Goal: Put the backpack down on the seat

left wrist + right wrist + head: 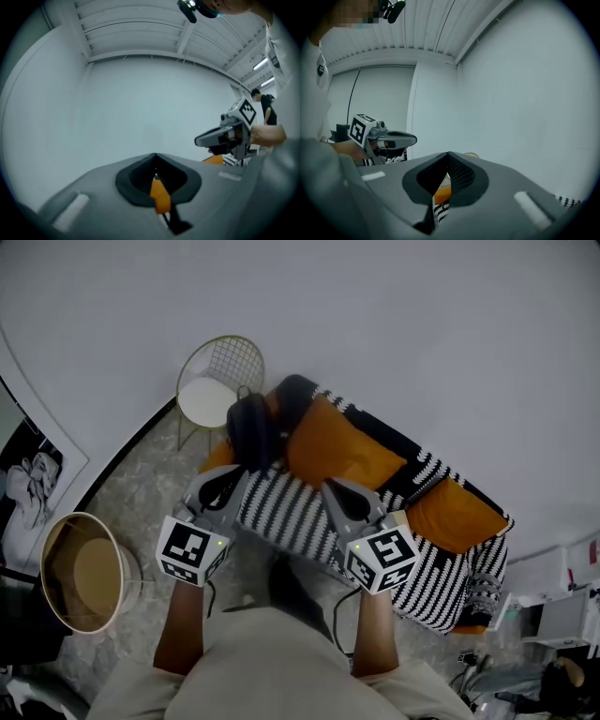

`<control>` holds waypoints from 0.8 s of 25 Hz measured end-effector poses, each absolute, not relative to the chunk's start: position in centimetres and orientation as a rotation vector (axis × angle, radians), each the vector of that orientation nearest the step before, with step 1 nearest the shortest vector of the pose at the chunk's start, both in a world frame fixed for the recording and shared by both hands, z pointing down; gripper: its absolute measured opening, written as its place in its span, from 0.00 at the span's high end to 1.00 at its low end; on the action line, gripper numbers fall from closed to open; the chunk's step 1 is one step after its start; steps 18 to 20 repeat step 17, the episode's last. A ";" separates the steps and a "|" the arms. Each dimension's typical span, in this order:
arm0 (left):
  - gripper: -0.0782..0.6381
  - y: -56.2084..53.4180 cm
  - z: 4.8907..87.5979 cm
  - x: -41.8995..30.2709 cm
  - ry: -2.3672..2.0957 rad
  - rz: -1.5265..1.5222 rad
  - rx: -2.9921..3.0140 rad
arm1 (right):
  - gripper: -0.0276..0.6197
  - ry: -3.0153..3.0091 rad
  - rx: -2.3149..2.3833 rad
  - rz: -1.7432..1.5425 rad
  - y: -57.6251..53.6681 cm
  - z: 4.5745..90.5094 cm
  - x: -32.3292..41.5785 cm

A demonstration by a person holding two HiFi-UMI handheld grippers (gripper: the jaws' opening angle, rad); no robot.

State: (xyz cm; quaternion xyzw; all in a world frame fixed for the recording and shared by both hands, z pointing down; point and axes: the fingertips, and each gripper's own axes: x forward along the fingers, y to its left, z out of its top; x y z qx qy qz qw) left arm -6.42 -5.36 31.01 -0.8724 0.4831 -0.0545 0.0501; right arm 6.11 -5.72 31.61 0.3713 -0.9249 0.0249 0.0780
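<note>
A black backpack (251, 427) rests at the left end of a sofa (300, 512) covered in a black-and-white striped throw, and it leans against an orange cushion (339, 451). My left gripper (223, 486) hovers just in front of the backpack, apart from it, with its jaws shut and empty. My right gripper (342, 491) hangs over the striped seat, also shut with nothing in it. In the left gripper view the left gripper (155, 171) points at the bare wall, with the right gripper (225, 136) off to its side. The right gripper view shows the right gripper (447, 168) shut too.
A gold wire chair (214, 395) with a white seat stands left of the sofa. A round tan tub (80, 568) sits on the floor at the near left. A second orange cushion (455, 512) lies at the sofa's right end. Clutter (553, 615) fills the right corner.
</note>
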 end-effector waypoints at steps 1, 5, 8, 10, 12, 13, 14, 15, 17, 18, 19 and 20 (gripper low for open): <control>0.89 -5.3 31.1 -6.4 1.468 -0.167 -2.659 | 0.95 -2.770 1.112 0.076 -5.7 31.7 6.1; 0.89 -5.1 31.1 -6.3 1.465 -0.169 -2.662 | 0.95 -2.770 1.110 0.085 -5.4 31.9 6.3; 0.89 -5.0 31.1 -6.4 1.475 -0.165 -2.659 | 0.95 -2.773 1.107 0.083 -5.1 31.9 6.6; 0.89 -5.0 31.2 -6.2 1.475 -0.166 -2.662 | 0.95 -2.774 1.109 0.086 -5.2 31.9 6.8; 0.89 -5.0 31.3 -5.9 1.469 -0.167 -2.668 | 0.95 -2.771 1.112 0.090 -5.2 31.9 7.0; 0.89 -5.0 31.4 -5.7 1.465 -0.168 -2.672 | 0.95 -2.768 1.115 0.091 -5.3 32.0 7.1; 0.89 -5.0 31.5 -5.6 1.462 -0.169 -2.676 | 0.95 -2.764 1.118 0.090 -5.4 32.0 7.2; 0.89 -5.1 31.6 -5.5 1.460 -0.170 -2.679 | 0.95 -2.761 1.121 0.088 -5.4 32.1 7.3; 0.89 -5.2 31.8 -5.3 1.456 -0.172 -2.686 | 0.95 -2.754 1.125 0.085 -5.6 32.2 7.4; 0.89 -5.2 31.8 -5.3 1.456 -0.172 -2.686 | 0.95 -2.754 1.125 0.085 -5.6 32.2 7.4; 0.89 -5.2 31.8 -5.3 1.456 -0.172 -2.686 | 0.95 -2.754 1.125 0.085 -5.6 32.2 7.4; 0.89 -5.2 31.8 -5.3 1.456 -0.172 -2.686 | 0.95 -2.754 1.125 0.085 -5.6 32.2 7.4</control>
